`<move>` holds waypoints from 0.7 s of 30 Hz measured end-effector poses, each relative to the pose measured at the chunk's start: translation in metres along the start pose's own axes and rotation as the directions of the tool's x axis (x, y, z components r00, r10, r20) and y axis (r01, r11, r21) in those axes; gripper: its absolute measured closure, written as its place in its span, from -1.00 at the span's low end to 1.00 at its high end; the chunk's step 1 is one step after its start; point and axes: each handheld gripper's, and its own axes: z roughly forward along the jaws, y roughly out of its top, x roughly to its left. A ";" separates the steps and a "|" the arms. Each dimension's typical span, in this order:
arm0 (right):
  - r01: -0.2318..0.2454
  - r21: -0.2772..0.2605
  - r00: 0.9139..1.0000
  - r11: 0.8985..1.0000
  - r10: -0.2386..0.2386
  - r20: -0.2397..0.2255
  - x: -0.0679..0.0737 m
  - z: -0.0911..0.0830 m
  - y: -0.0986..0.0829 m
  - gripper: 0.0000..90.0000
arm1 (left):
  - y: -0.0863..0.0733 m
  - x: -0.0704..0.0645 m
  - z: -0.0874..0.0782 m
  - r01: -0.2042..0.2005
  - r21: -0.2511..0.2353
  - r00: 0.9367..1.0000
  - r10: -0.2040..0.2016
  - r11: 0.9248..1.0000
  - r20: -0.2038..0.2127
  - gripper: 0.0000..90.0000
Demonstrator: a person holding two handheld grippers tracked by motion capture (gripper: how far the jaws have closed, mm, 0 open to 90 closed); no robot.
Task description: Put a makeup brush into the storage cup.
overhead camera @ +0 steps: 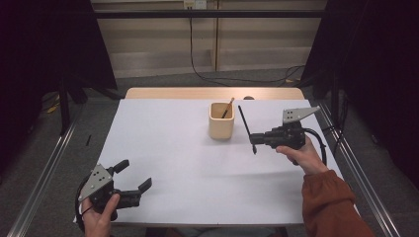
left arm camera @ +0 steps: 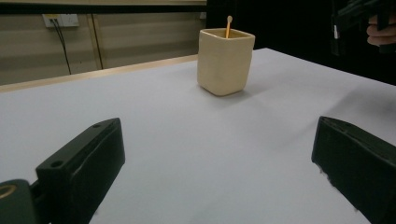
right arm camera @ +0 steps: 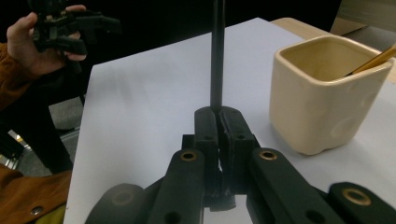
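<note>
A cream square cup (overhead camera: 221, 120) (left arm camera: 225, 60) (right arm camera: 324, 91) stands on the white table, with a thin wooden stick (overhead camera: 228, 107) (left arm camera: 228, 25) leaning inside it. My right gripper (overhead camera: 254, 139) (right arm camera: 217, 116) hovers just right of the cup, shut on a black pen (overhead camera: 245, 124) (right arm camera: 216, 51) that points up and away toward the table's back. My left gripper (overhead camera: 132, 176) is held at the front left corner, jaws wide open and bare, aimed toward the cup in the left gripper view.
The white table top (overhead camera: 178, 163) lies bare between the grippers. A wooden strip (overhead camera: 212, 93) runs along its far edge. Metal rails (overhead camera: 44, 168) flank both sides. Cables (overhead camera: 202, 74) lie on the floor behind.
</note>
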 end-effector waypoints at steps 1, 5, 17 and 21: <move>0.004 0.008 1.000 1.000 -0.004 -0.006 0.003 0.001 0.000 0.92 | 0.000 0.000 0.000 0.000 0.001 1.000 0.000 1.000 -0.002 -0.94; 0.022 0.033 1.000 0.999 -0.021 -0.023 0.015 0.001 -0.002 0.92 | -0.001 -0.001 -0.001 -0.001 -0.002 1.000 0.001 1.000 0.002 -0.94; 0.105 0.116 0.993 0.988 -0.097 -0.072 0.038 0.024 0.009 0.92 | -0.001 0.000 -0.005 0.007 -0.006 1.000 -0.007 1.000 0.002 -0.94; 0.121 0.137 0.990 0.983 -0.109 -0.095 0.041 0.031 0.015 0.92 | -0.001 -0.001 -0.005 0.003 -0.006 1.000 -0.003 1.000 0.001 -0.94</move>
